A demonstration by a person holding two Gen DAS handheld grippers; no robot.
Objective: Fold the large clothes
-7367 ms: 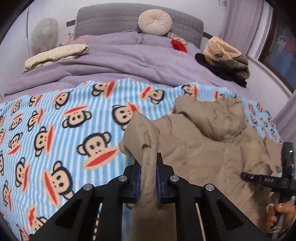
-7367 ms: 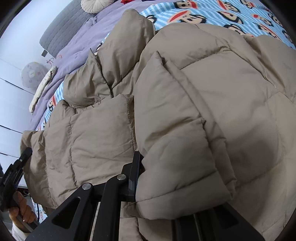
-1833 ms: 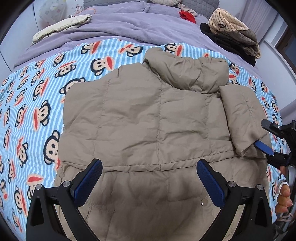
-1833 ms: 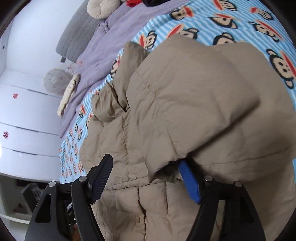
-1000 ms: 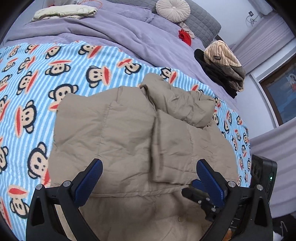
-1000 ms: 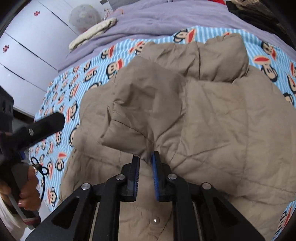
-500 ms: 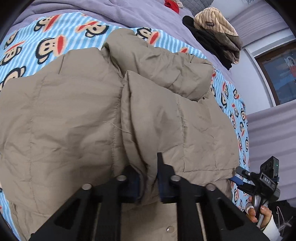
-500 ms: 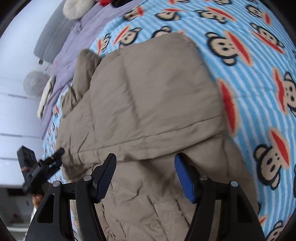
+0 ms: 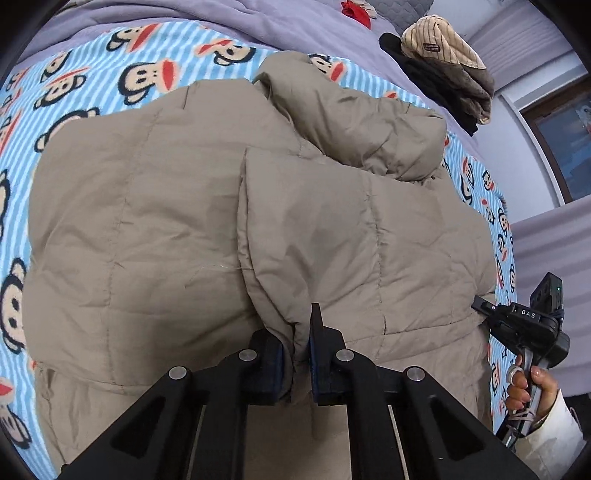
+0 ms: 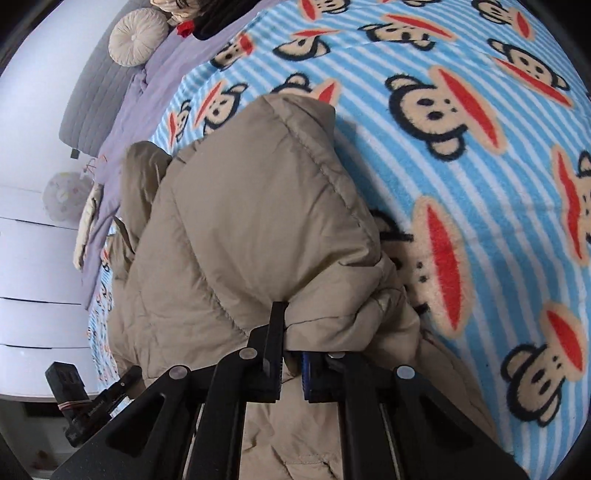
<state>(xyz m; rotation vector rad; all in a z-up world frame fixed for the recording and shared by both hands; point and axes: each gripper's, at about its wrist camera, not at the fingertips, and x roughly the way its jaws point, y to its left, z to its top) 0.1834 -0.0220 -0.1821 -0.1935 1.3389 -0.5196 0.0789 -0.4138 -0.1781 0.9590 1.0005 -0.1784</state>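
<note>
Both hand-held grippers pinch the tan jacket (image 9: 155,206).

Monkey-print striped blanket (image 9: 155,48), purple duvet (image 9: 280,26), round cushion (image 10: 138,37), striped hat (image 9: 441,46)

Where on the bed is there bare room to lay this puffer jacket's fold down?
Bare monkey-print blanket lies open beyond the tan puffer jacket on the right gripper's side, and in a strip between jacket and purple duvet. It's crowded at the far corner, where a pile of clothes sits, and under the left gripper.
</note>
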